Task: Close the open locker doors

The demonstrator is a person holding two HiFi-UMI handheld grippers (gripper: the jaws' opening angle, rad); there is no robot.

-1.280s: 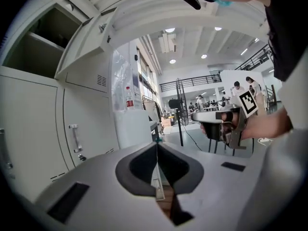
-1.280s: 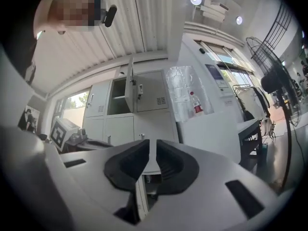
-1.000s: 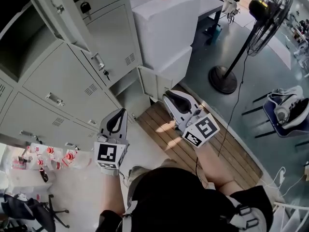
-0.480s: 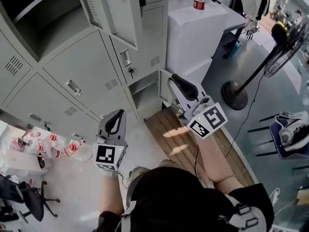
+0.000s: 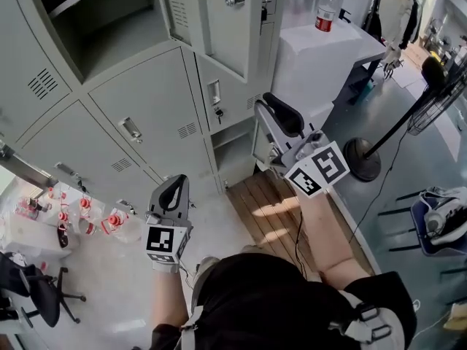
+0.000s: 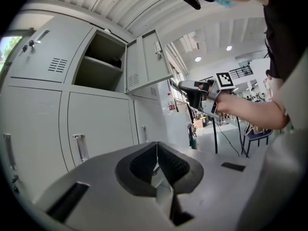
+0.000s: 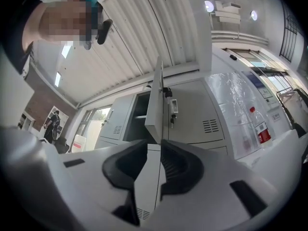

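Grey lockers fill the head view. One upper door point(image 5: 219, 13) point(image 6: 149, 64) point(image 7: 155, 100) hangs open beside its empty compartment point(image 5: 109, 20). A bottom locker point(image 5: 235, 155) is open too, its small door point(image 5: 260, 143) swung out. My right gripper point(image 5: 271, 102) point(image 7: 154, 153) is raised just above that small door and points up at the upper door's edge. Its jaws have just been opening and stand a little apart; a door edge shows through the gap, untouched by the pads. My left gripper point(image 5: 175, 182) point(image 6: 156, 150) is shut on nothing, low in front of closed doors.
A white cabinet point(image 5: 321, 57) with a plastic bottle point(image 5: 328, 9) stands right of the lockers. A fan's base point(image 5: 363, 159) sits on the floor beyond, and wooden boards point(image 5: 270, 210) lie underfoot. Bagged bottles point(image 5: 87, 217) and a chair point(image 5: 29, 290) are at the left.
The right gripper has risen and moved in toward the lockers, above the small bottom door. The left gripper has shifted along the floor side. The view has swung up the locker front.
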